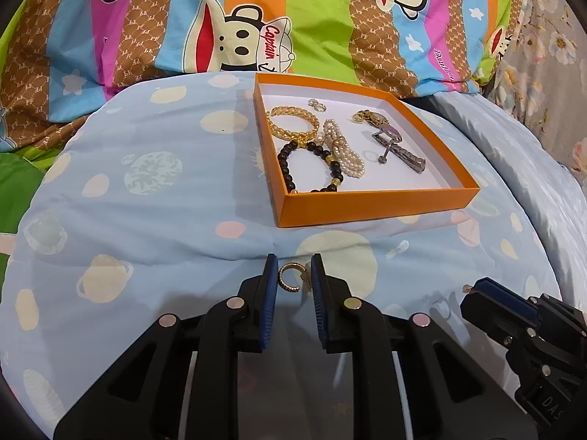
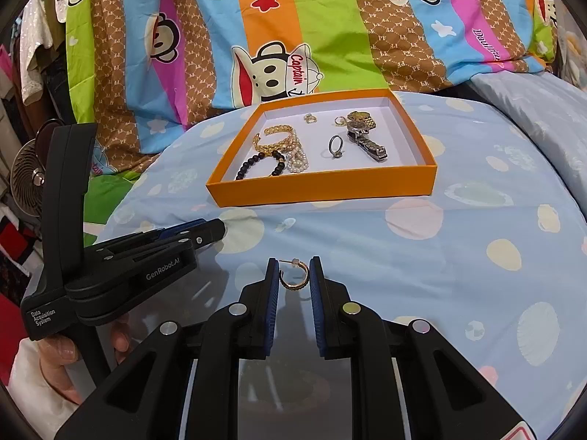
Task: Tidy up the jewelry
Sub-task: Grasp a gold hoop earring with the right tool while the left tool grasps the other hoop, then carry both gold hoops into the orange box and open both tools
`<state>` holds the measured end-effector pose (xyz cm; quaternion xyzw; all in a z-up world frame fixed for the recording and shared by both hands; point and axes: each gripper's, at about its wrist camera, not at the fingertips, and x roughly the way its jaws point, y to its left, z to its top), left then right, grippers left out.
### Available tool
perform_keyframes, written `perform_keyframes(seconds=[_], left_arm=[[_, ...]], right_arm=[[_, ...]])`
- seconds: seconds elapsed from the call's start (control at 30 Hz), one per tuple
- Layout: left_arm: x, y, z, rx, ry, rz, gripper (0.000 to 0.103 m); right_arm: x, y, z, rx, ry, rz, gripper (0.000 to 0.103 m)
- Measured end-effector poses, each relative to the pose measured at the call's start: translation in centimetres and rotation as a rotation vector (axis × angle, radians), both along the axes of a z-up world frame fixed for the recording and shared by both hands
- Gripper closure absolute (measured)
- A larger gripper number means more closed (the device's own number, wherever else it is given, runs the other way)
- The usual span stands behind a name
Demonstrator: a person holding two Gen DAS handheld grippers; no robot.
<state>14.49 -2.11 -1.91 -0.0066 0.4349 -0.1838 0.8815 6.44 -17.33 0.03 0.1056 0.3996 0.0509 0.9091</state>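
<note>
Left tool (image 1: pixel 293 275) is closed on a gold hoop earring (image 1: pixel 285 281), both blue pads touching it, low over the blue bed sheet (image 1: pixel 146 201). Right tool (image 2: pixel 293 275) sits just to its right, gripping a second hoop earring (image 2: pixel 293 283) between its pads, post on top. An orange box (image 1: pixel 367 203) lies on the bed ahead of both tools, well apart from the tips. In the box: gold bracelet (image 1: pixel 293 123), black bead bracelet (image 1: pixel 284 163), pearl bracelet (image 1: pixel 345 154), watch (image 1: pixel 400 150), small ring (image 1: pixel 368 155). Bright striped cartoon bedding (image 1: pixel 312 18) lies beyond the box.
</note>
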Motion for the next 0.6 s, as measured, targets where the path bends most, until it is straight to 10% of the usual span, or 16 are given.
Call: perform_keyframes(seconds=[0.6], left_arm=[[-1.6,-0.2,0.0,0.011,-0.005,0.000,0.086]], right_arm=[[-1.4,0.0,1.0,0.006,-0.024,0.005,0.087]])
